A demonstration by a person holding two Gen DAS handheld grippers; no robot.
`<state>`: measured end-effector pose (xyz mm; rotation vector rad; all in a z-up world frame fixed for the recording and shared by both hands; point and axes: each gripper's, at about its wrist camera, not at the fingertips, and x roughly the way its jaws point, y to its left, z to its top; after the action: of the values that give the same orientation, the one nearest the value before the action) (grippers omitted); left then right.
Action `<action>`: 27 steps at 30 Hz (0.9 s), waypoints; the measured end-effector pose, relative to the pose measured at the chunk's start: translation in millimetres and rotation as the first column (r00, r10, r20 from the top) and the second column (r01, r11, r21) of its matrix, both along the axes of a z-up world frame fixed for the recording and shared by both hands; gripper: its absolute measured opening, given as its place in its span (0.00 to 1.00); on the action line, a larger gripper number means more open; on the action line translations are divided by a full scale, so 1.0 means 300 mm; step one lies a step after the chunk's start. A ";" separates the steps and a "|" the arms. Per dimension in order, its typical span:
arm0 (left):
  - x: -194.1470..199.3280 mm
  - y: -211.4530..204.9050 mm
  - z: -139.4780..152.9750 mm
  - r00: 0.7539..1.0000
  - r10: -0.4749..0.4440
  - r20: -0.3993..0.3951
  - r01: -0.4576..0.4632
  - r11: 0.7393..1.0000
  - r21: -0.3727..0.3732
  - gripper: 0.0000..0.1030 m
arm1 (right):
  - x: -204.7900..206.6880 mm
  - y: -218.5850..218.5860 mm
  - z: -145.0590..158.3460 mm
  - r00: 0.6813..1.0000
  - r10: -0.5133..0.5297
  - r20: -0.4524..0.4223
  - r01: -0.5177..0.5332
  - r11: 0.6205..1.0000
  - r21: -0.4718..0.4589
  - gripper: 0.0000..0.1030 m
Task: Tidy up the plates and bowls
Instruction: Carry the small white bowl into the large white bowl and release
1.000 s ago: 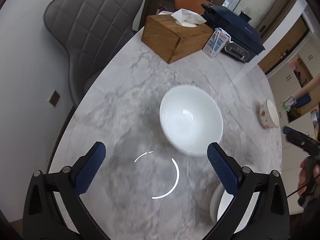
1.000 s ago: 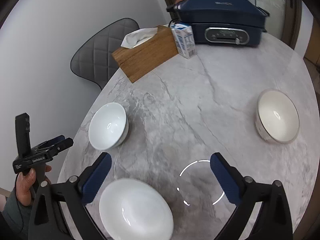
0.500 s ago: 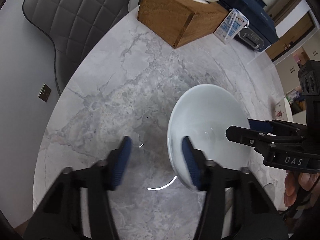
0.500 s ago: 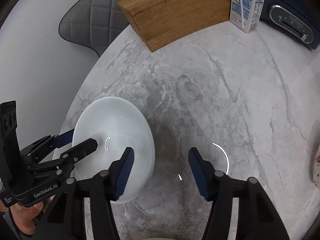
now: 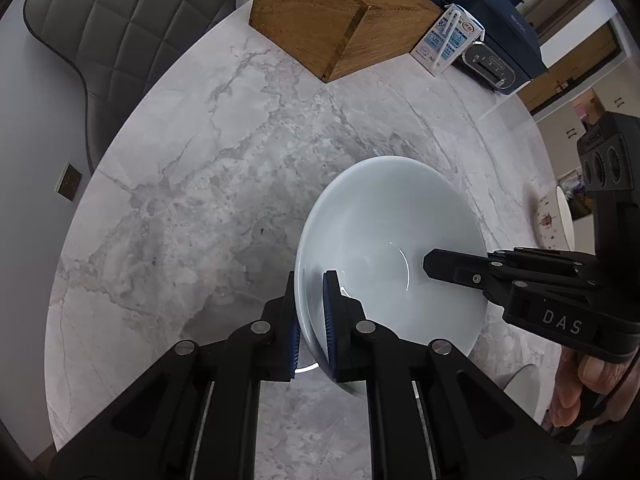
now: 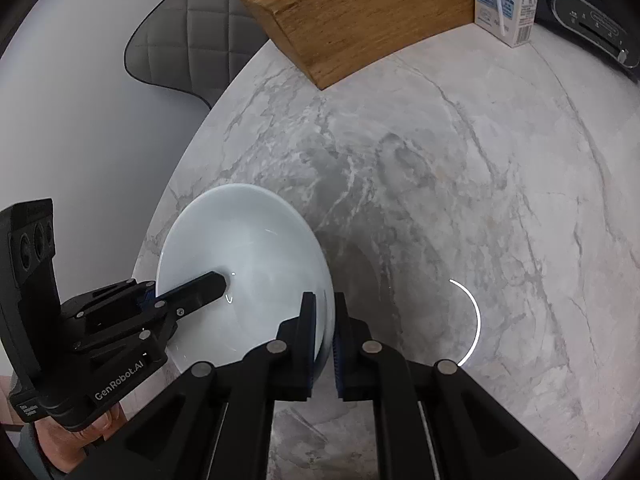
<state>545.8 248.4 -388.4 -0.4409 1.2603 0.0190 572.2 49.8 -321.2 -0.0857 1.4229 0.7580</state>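
Observation:
A plain white bowl (image 5: 384, 236) stands on the marble table (image 5: 180, 200). My left gripper (image 5: 310, 280) has its jaws closing tight on the bowl's left rim, one blue pad inside and one outside. In the right wrist view the same bowl (image 6: 248, 248) has its right rim pinched by my right gripper (image 6: 324, 300), whose jaws are likewise closing with the pads pressed on the wall. Each view shows the other gripper across the bowl, a black finger reaching inside. A floral-patterned bowl (image 5: 554, 220) sits at the far right table edge.
A wooden tissue box (image 5: 340, 20), a small milk carton (image 5: 448, 40) and a dark blue appliance (image 5: 500, 20) stand at the back. A grey quilted chair (image 5: 100, 28) is beyond the left edge. Another white dish (image 5: 520, 376) peeks out low right.
Both grippers came down from wide open above the table and closed on opposite sides of the white bowl's rim. The bowl itself stays in place.

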 end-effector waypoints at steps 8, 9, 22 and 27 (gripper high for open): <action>-0.044 -0.037 0.118 0.999 -0.026 0.040 0.027 1.000 -0.013 0.08 | -0.031 -0.051 0.101 1.000 -0.010 0.024 0.009 0.999 0.050 0.09; -0.049 -0.047 0.144 0.998 -0.034 0.049 0.035 0.999 -0.018 0.08 | -0.038 -0.064 0.119 1.000 -0.014 0.026 0.012 0.998 0.058 0.09; -0.213 -0.344 0.431 0.973 -0.198 0.121 0.203 0.979 -0.034 0.08 | -0.259 -0.402 0.368 0.991 -0.114 0.075 0.104 0.987 0.123 0.10; -0.283 -0.495 0.434 0.957 -0.274 0.099 0.278 0.960 -0.037 0.09 | -0.351 -0.541 0.374 0.983 -0.171 0.060 0.163 0.979 0.120 0.11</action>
<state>461.0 99.9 -258.2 -0.3020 1.2232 -0.2684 467.1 -112.3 -209.0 0.0946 1.2995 0.6896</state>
